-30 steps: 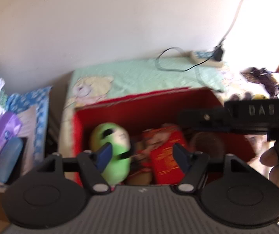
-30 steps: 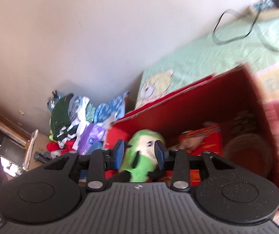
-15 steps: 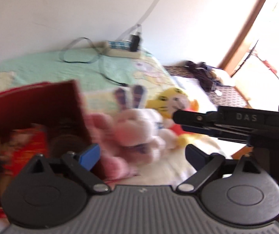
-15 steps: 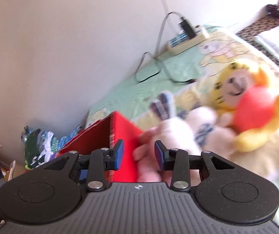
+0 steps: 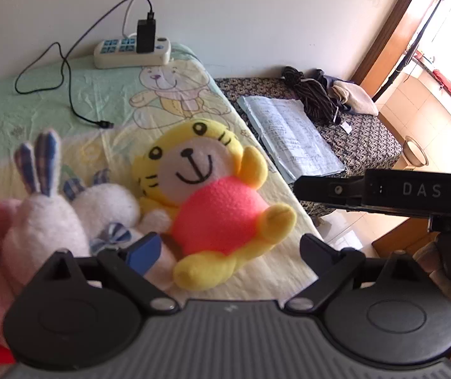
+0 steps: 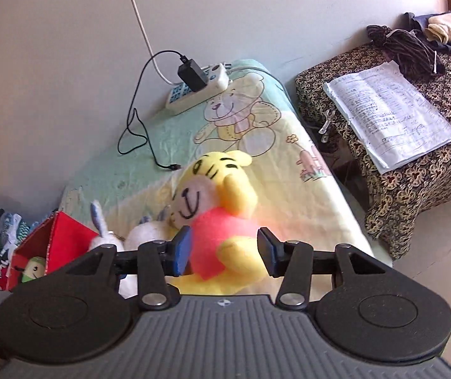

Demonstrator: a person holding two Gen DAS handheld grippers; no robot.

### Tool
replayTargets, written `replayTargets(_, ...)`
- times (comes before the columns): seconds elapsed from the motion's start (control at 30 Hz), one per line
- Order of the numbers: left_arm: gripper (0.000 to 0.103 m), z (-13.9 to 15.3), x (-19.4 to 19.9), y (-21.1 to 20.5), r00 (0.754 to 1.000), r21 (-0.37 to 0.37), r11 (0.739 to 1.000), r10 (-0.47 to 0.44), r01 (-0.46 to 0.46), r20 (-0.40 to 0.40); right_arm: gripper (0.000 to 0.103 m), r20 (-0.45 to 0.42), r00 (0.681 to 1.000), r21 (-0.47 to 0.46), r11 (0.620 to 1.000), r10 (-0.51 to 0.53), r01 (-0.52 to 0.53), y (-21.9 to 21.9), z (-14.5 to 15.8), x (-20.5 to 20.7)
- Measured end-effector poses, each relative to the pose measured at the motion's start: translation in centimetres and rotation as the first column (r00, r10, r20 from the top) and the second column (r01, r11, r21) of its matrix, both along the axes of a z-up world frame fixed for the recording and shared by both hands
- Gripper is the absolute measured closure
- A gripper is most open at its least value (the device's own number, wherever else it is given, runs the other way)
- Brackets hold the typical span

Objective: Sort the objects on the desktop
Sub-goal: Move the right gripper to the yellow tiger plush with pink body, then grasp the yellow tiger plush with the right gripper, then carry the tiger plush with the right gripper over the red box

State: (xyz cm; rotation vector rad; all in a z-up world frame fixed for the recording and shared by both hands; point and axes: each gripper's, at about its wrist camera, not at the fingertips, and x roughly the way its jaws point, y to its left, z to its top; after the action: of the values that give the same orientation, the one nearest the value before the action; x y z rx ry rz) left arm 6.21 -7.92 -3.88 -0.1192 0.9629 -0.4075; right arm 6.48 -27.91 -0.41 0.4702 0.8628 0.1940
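Observation:
A yellow tiger plush with a pink belly lies on the cartoon-print cloth; it also shows in the right wrist view. A white-and-pink rabbit plush lies to its left, next to the red box, which holds a green plush. My left gripper is open and empty above the tiger's legs. My right gripper is open, its jaws on either side of the tiger's belly, not clamping it. The right gripper's body shows at the right of the left wrist view.
A white power strip with a black charger and a loose cable lies at the back by the wall. To the right, a lower patterned table holds an open notebook and bundled clothes. Clutter sits beyond the red box.
Both grippers swung right, from over the red box to the plush toys. The right gripper's jaws opened wider and now flank the yellow tiger.

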Motion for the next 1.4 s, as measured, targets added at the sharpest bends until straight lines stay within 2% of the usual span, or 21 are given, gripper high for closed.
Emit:
replayTargets(0.13, 0.012, -1.6, 1.7, -1.2, 0.998, -0.008, 1.0, 0.008, -0.008, -0.055, 0.049, -0.033, 0.997, 0.043, 0.997, 0.064, -0.063, -1.3, -1.3, 2.5)
replayTargets(0.33, 0.012, -3.7, 3.5, -1.2, 0.989, -0.02, 0.999, 0.026, -0.029, -0.143, 0.047, -0.087, 0.985, 0.091, 0.986, 0.15, -0.142, -0.8, -4.0, 6.0)
replayTargets(0.5, 0.01, -4.7, 4.7, -1.0, 0.98, -0.071, 0.997, 0.011, -0.025, -0.201, 0.046, -0.11, 0.97, 0.099, 0.974, 0.216, -0.205, 0.2, -5.8, 8.5)
replayTargets(0.63, 0.004, -5.3, 5.5, -1.0, 0.977, -0.066, 0.997, 0.014, -0.029, -0.213, 0.037, -0.126, 0.962, 0.149, 0.963, 0.243, -0.224, 0.3, -7.2, 9.9)
replayTargets(0.7, 0.003, -5.7, 5.9, -0.8, 0.974, -0.076, 0.996, 0.018, -0.036, -0.226, 0.039, -0.136, 0.953, 0.203, 0.949, 0.271, -0.241, 0.3, -7.8, 10.2)
replayTargets(0.73, 0.003, -5.8, 6.0, -0.8, 0.972, -0.081, 0.996, 0.017, -0.037, -0.233, 0.045, -0.142, 0.949, 0.237, 0.941, 0.281, -0.243, 0.2, -8.1, 10.3)
replayTargets(0.83, 0.004, -5.6, 5.9, -1.1, 0.976, -0.081, 0.997, 0.004, -0.022, -0.219, 0.058, -0.145, 0.951, 0.3, 0.928, 0.274, -0.222, -0.4, -8.2, 10.0)
replayTargets(0.9, 0.005, -5.3, 5.6, -1.6, 0.979, -0.068, 0.998, -0.018, 0.004, -0.204, 0.063, -0.148, 0.955, 0.328, 0.923, 0.258, -0.199, -1.1, -8.0, 9.5)
replayTargets(1.17, 0.012, -3.4, 2.4, -3.8, 0.977, -0.093, 0.987, -0.142, 0.129, -0.158, 0.065, -0.142, 0.975, 0.323, 0.939, 0.169, -0.116, -3.8, -6.4, 5.1)
replayTargets(1.3, 0.017, -1.6, 0.2, -4.8, 0.972, -0.091, 0.976, -0.208, 0.199, -0.107, 0.065, -0.122, 0.987, 0.324, 0.944, 0.106, -0.062, -4.9, -5.3, 1.9)
replayTargets(1.4, 0.017, 0.1, -1.6, -5.0, 0.971, -0.075, 0.97, -0.237, 0.233, -0.045, 0.065, -0.083, 0.994, 0.313, 0.949, 0.064, -0.035, -5.0, -3.9, 0.0)
